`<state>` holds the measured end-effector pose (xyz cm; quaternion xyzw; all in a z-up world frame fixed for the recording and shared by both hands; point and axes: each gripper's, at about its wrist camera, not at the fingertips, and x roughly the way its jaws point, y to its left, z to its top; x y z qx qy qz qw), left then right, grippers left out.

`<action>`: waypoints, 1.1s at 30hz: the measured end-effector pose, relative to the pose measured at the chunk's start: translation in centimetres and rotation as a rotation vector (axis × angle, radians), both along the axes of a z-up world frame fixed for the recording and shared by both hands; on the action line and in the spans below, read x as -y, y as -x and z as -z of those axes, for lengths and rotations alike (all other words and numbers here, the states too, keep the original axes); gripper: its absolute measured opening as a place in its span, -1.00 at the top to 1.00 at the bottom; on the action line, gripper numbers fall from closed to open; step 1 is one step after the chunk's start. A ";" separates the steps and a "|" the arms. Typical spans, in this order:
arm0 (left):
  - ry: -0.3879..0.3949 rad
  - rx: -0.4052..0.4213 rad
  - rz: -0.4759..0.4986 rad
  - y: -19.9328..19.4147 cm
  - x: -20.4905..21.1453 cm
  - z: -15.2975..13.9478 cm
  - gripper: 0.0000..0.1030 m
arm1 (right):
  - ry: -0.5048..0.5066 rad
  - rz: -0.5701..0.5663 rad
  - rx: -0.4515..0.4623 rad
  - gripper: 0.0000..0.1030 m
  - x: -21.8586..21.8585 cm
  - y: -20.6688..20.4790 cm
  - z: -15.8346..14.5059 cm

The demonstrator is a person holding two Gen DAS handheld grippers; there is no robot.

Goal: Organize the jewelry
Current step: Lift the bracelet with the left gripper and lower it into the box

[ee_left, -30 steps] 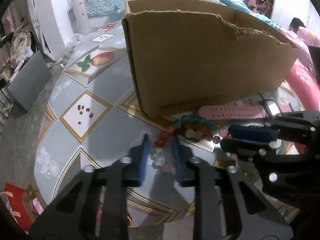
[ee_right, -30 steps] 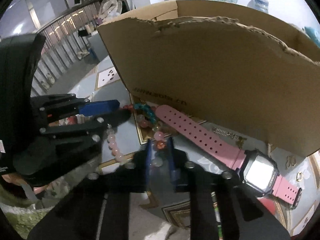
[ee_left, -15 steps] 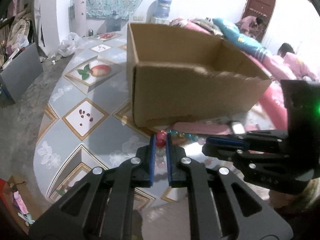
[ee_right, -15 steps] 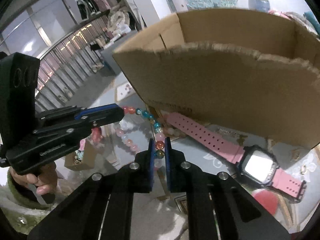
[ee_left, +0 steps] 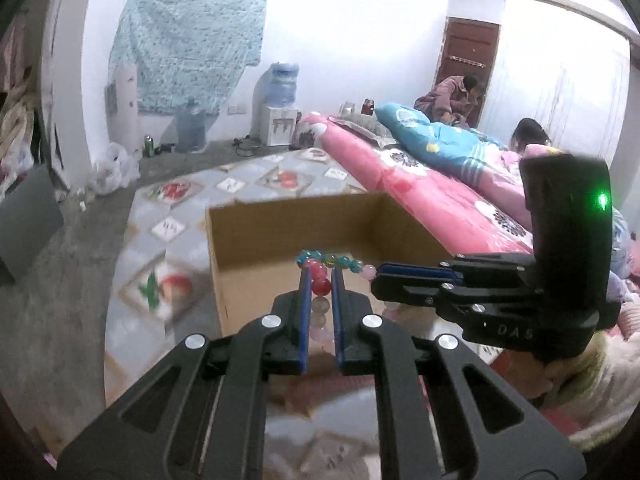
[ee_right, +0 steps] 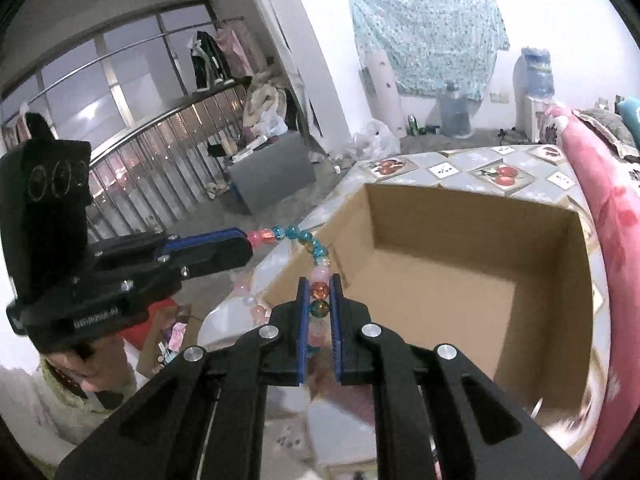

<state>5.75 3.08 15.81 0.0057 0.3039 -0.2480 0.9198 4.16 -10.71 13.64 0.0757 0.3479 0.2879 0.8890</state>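
A bead bracelet [ee_left: 332,259] of red, teal, amber and pale pink beads hangs stretched between both grippers, in the air above the near rim of an open cardboard box [ee_left: 280,240]. My left gripper [ee_left: 320,276] is shut on a red bead of it. My right gripper [ee_right: 319,282] is shut on an orange and a green bead [ee_right: 319,298] of the bracelet [ee_right: 308,242]. In the right wrist view the box [ee_right: 460,288] shows an empty brown floor. Each gripper appears side-on in the other's view, the right gripper [ee_left: 384,270] and the left gripper [ee_right: 246,240].
The box stands on a table with a fruit-patterned cloth [ee_left: 172,232]. A pink quilted bed [ee_left: 420,192] lies to the right, with two people [ee_left: 460,96] at its far end. A grey cabinet [ee_right: 272,172] and a railing [ee_right: 132,160] stand on the left.
Both grippers rose together from the tabletop with the bracelet between them, from beside the pink watch to above the box rim. The box interior is now in view.
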 end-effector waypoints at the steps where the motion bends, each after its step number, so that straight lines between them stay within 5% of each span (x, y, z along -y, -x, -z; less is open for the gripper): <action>1: -0.015 -0.014 0.003 -1.8 0.5 0.0 0.83 | 0.009 0.007 -0.038 0.81 0.2 -1.8 -0.1; 7: -0.143 -0.162 -0.011 -11.2 2.7 3.0 0.83 | 0.007 -0.006 -0.370 0.81 -0.7 -12.4 4.1; 14: -0.303 -0.272 -0.046 -17.0 4.0 7.2 0.82 | 0.131 0.048 -0.530 0.79 -3.1 -19.4 8.7; 17: -0.336 -0.260 -0.084 -17.7 3.9 7.7 0.56 | 0.158 0.073 -0.525 0.78 -3.3 -20.9 9.3; 19: -0.289 -0.236 -0.098 -17.3 3.2 7.1 0.24 | 0.125 0.084 -0.523 0.78 -2.4 -21.4 9.3; 23: -0.233 -0.180 -0.122 -15.7 2.1 5.4 0.01 | 0.076 0.092 -0.447 0.78 -0.5 -19.4 7.0; 28: -0.169 -0.097 -0.151 -10.4 0.2 2.1 -0.48 | -0.021 0.077 -0.266 0.74 2.9 -12.9 1.3; 33: -0.148 -0.023 -0.148 -3.3 -1.2 0.9 -0.73 | -0.085 0.084 -0.047 0.24 7.4 -2.8 -2.6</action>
